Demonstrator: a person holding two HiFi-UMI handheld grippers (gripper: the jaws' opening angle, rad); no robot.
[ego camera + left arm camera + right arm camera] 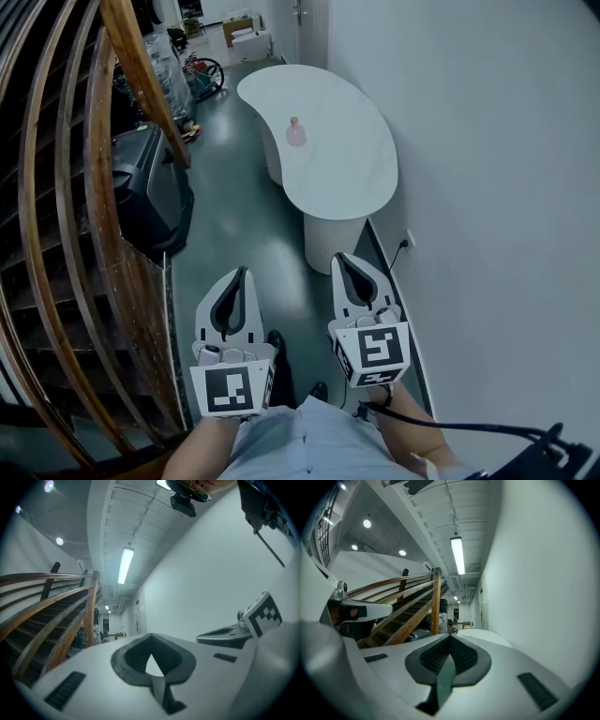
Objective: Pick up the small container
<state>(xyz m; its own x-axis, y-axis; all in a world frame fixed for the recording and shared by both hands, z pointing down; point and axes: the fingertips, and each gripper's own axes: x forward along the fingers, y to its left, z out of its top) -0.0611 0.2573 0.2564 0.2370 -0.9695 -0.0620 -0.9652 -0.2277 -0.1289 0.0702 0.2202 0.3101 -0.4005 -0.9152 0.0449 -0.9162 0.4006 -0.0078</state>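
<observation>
The small container [296, 133] is a pale pink bottle-like pot standing upright on a white kidney-shaped table [349, 173], far ahead of me. Both grippers are held low, close to the person's body and well short of the table. My left gripper [243, 272] points forward over the dark floor, jaws together, holding nothing. Beside it, my right gripper [339, 257] is shut and empty too, its tip near the table's pedestal [333, 244]. In the left gripper view the left gripper [150, 636] faces a corridor. In the right gripper view the right gripper [451, 637] points at the table's edge [480, 632]. Neither gripper view shows the container.
A curved wooden stair railing [98, 234] runs along the left, with a black box-like object [141, 187] at its foot. A white wall [487, 187] closes the right side, with a socket and plugged cable [408, 240] low down. Clutter [202, 75] stands at the corridor's far end.
</observation>
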